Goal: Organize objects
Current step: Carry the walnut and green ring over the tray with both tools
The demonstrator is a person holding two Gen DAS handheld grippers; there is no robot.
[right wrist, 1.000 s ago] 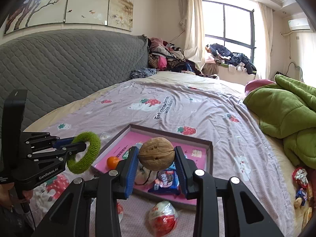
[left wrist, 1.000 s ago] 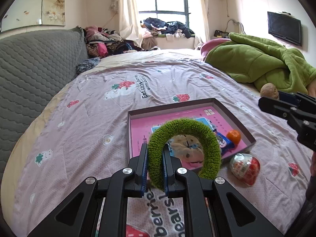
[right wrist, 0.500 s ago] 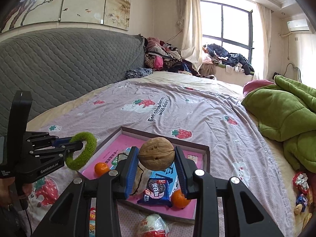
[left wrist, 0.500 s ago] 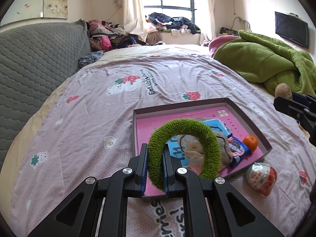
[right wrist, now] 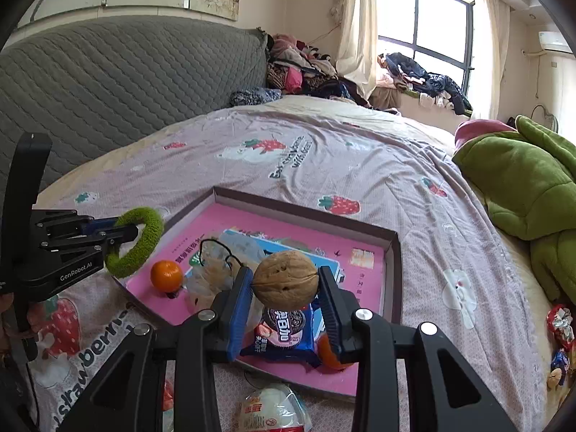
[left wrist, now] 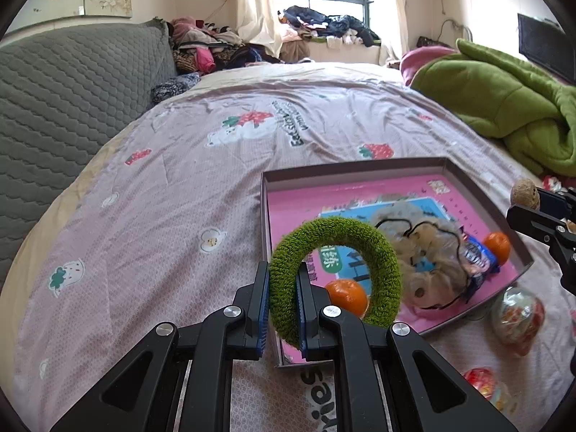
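Note:
My left gripper is shut on a fuzzy green ring, which hangs over the near left corner of the shallow pink-floored tray on the bed. My right gripper is shut on a walnut, held above the tray's near right part. In the tray lie two mandarins, a blue cookie packet and a beige fluffy hair tie. From the right wrist view the left gripper and ring show at the tray's left edge.
A foil-wrapped egg candy and another wrapped sweet lie on the sheet in front of the tray. A green blanket is heaped at the right, a grey headboard runs along the left. Small wrapped candies lie near the blanket.
Both grippers have sunk and moved forward, so the tray now lies closer beneath them. The ring and the walnut stay gripped as before.

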